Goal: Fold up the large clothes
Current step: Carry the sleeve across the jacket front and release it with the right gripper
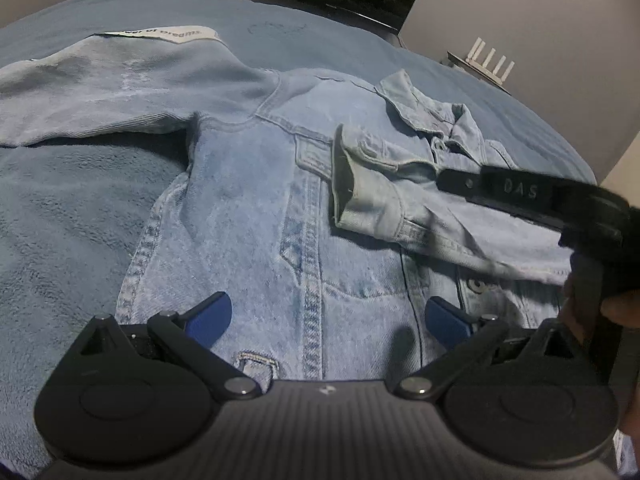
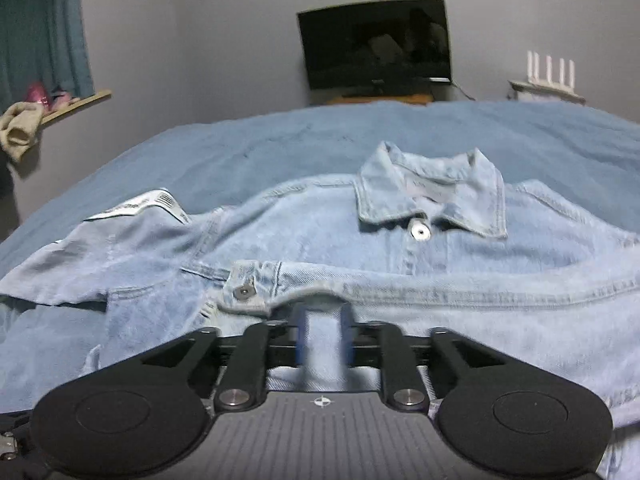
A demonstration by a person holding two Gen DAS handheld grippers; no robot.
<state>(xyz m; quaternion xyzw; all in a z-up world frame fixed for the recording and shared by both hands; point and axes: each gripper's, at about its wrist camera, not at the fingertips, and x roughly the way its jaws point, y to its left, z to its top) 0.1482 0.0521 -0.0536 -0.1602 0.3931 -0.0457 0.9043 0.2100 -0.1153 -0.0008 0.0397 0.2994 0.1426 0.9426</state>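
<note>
I'm working over a bed spread with a blue fleece blanket, grey walls behind, a dark television at about twelve o'clock in the right wrist view and a white router on a shelf near one o'clock. The denim jacket lies front-up and buttoned on the blanket, collar pointing away from me toward the television.

My right gripper has its blue pads drawn close together on a fold of the right sleeve, which it has laid crosswise over the chest; the cuff sits at about one o'clock from my left gripper, its long axis running left to right across the jacket. That left gripper hangs wide open over the lower front panel, holding nothing.

The other sleeve stretches out toward ten o'clock, a white label at its far end. I judge it the next piece to fold inward, and the left gripper is the nearer one to it; the reach goes up and left along the sleeve's length.
</note>
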